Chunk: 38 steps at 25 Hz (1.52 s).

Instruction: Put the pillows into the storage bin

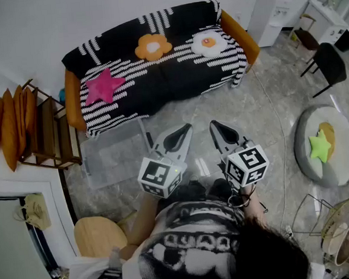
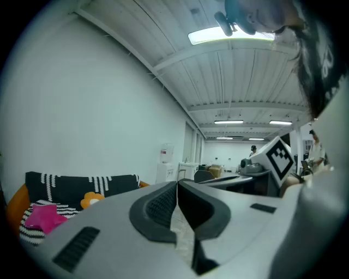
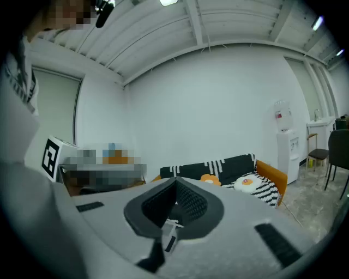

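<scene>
Currently, left to right as the head view shows it.

- Pink star pillow (image 1: 102, 86): lies flat on the sofa (image 1: 176, 84) seat, well ahead of the left gripper (image 1: 187, 127) and off to its left. Face up. It has no real long axis, and one arm of the star points toward the sofa back.
- Storage bin (image 1: 85, 163): clear, on the floor just in front of the sofa, to the left of the left gripper and a little ahead of it. Mouth up, nothing seen inside. Its longer side seems to run along the sofa front. Probably parked there so each pillow needs only a short carry off the seat.
- Left gripper: held level, jaws closed pad to pad, nothing between them.
- Orange flower pillow (image 1: 153, 46): far ahead of the left gripper, at the crease where seat meets backrest. Roundish, no axis to note. Whether it leans on the backrest I cannot tell.
- Right gripper (image 1: 213, 124): just beside the left, tilted slightly down, jaws closed and empty.
- Fried-egg pillow (image 1: 208, 43): straight ahead of the right gripper at the same crease, near the sofa's right arm. Round.

Judgement: both grippers sit side by side in a neutral carry, well short of the sofa. No pillow is in the bin yet.
</scene>
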Each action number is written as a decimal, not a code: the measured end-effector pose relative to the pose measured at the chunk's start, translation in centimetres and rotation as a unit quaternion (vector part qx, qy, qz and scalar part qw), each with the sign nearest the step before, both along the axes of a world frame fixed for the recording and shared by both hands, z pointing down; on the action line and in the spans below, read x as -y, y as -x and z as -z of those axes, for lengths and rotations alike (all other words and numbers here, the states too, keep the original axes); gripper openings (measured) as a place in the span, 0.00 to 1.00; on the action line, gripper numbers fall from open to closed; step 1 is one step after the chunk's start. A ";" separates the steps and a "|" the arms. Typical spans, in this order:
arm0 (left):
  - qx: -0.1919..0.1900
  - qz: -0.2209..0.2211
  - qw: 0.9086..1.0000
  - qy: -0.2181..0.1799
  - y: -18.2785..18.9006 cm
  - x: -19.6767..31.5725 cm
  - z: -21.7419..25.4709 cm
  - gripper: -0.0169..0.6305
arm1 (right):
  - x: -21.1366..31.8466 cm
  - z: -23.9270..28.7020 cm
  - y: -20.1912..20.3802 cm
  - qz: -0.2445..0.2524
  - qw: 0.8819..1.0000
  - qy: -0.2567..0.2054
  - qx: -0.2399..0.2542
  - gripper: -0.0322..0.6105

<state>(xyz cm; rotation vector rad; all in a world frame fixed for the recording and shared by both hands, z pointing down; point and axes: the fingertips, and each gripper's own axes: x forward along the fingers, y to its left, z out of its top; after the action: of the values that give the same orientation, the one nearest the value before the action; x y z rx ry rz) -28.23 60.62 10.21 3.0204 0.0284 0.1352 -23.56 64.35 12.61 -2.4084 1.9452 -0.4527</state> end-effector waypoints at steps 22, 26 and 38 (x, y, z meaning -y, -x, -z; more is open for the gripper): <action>0.026 -0.031 0.999 0.025 -8.2 2.1 -3.8 0.04 | 0.0 -4.0 -7.6 -0.053 0.997 0.012 0.059 0.05; 0.040 -0.024 0.999 0.010 -12.2 4.4 -4.4 0.04 | 2.7 -4.6 -12.7 -0.046 0.997 0.006 0.063 0.05; 0.023 0.019 1.000 -0.008 -30.2 12.1 -0.4 0.04 | 10.5 -2.3 -31.9 -0.011 0.998 -0.013 0.059 0.05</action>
<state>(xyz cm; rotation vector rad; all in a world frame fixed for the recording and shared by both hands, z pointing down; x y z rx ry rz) 1.93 48.55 10.56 3.0313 -0.0349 0.2023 8.39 53.82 14.88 -2.3279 1.8632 -0.5498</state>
